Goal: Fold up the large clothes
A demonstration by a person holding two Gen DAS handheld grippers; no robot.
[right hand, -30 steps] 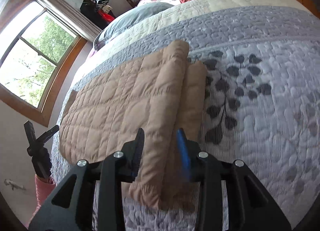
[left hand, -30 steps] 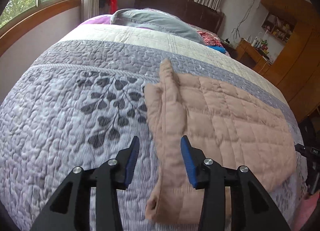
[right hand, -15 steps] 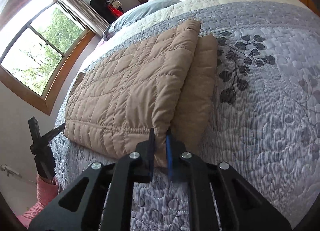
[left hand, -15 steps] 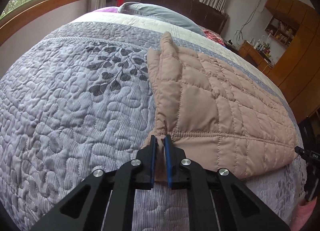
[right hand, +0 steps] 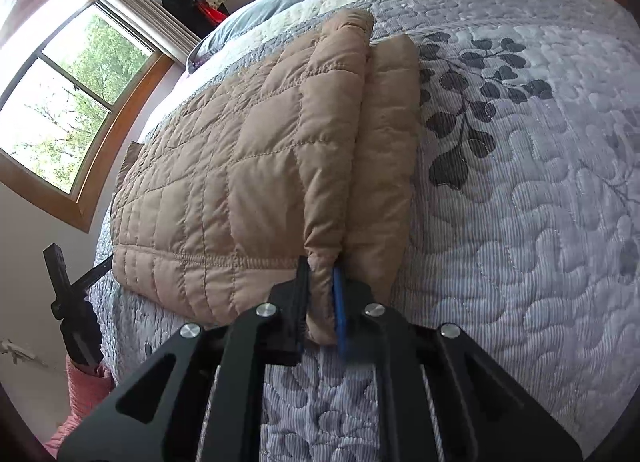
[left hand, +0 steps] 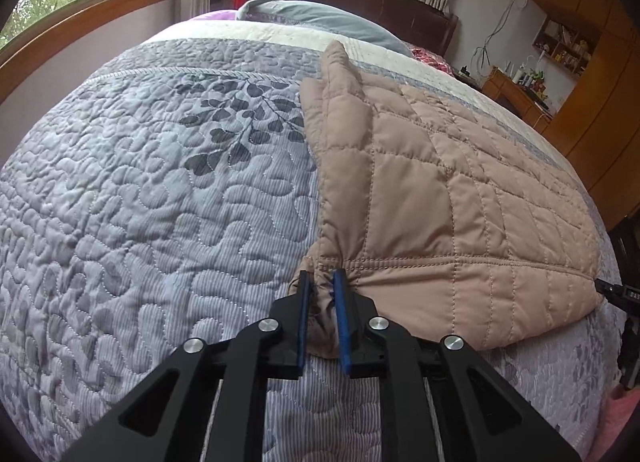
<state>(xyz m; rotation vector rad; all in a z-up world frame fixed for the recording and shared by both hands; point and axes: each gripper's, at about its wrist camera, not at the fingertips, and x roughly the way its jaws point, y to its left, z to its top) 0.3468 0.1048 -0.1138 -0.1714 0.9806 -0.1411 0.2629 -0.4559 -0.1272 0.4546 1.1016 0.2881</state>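
A tan quilted jacket [left hand: 440,189] lies flat on the bed, sleeves folded in along its sides. My left gripper [left hand: 321,282] is shut on the jacket's near left hem corner, the fabric bunched between the blue pads. In the right wrist view the same jacket [right hand: 248,165] lies to the left, with a folded sleeve [right hand: 384,149] along its right edge. My right gripper [right hand: 322,266] is shut on the near right hem corner.
The bed has a grey-lilac quilted bedspread [left hand: 140,201] with a dark leaf print [right hand: 464,117]. A grey pillow [left hand: 320,17] lies at the headboard. Wooden cabinets [left hand: 592,93] stand to the right. A black stand [right hand: 72,302] is by the bed's foot.
Both grippers came down from above the jacket to its near hem, went from open to shut, and now pinch the two hem corners.
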